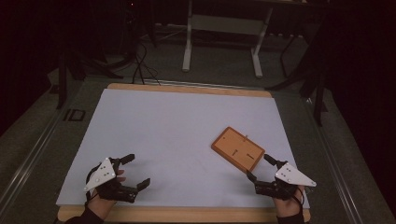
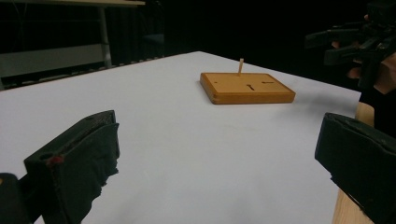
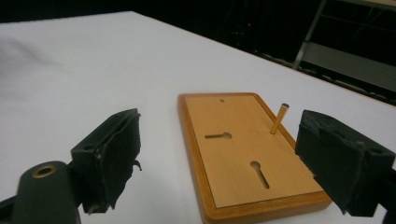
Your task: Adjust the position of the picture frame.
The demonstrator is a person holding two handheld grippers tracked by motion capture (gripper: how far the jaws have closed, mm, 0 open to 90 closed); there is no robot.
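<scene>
Nothing is gripped yet: the flat orange-brown wooden board (image 1: 238, 149) with its upright thin wooden peg (image 3: 279, 119) lies near the tabletop's right edge. The right tool (image 1: 259, 167), jaws apart, waits just beside it; the left tool (image 1: 136, 171), also apart, is near the front-left corner.

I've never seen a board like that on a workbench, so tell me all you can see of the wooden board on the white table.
The wooden board is a flat orange-brown rectangle with a raised, rounded rim and a paler inset face. Two keyhole-shaped slots are cut into the face, and a small round hole sits near its far end. One thin brass-coloured peg stands near a long edge, leaning slightly. The board lies flat and askew on the white table, toward its right side, just ahead of the right gripper, whose open fingers do not touch it.
</scene>
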